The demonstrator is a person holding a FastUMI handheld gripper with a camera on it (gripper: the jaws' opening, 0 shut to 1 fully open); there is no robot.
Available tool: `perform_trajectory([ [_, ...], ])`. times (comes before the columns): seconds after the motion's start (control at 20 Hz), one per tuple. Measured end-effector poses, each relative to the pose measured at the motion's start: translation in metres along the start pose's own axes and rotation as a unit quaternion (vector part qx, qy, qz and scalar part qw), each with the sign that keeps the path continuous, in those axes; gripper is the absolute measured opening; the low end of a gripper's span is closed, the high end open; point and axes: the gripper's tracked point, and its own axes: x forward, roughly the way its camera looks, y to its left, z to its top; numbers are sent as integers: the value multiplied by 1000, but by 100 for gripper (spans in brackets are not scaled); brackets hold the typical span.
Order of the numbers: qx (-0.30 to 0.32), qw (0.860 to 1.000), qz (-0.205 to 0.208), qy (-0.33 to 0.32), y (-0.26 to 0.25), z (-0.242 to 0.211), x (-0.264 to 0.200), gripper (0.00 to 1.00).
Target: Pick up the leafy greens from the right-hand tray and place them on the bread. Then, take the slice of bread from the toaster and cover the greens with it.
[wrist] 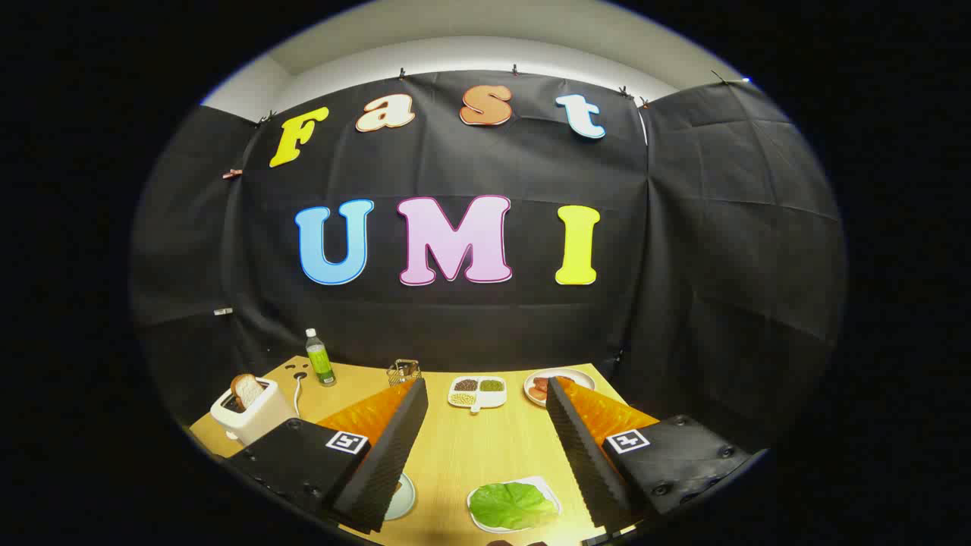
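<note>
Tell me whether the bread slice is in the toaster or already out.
In. The bread slice stands upright in the slot of the toaster, top half sticking out. The hand-held gripper is open, away from it.

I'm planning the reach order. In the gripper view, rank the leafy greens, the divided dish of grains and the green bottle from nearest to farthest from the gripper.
With the gripper open:
1. Leafy greens, on their tray between the fingers.
2. Divided dish of grains, beyond the fingertips, mid-table.
3. Green bottle, at the far edge, near the toaster.
</note>
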Motion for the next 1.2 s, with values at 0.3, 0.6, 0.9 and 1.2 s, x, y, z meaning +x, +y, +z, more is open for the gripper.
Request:
perform_trajectory([
  [0.3, 2, 1000, 4, 4, -2, -4, 0, 98],
  [0.6, 3, 1000, 5, 15, -4, -11, 2, 98],
  [0.9, -3, 1000, 10, 25, -3, -21, 2, 98],
  [1.2, 10, 998, 14, 58, -5, -49, 11, 98],
])
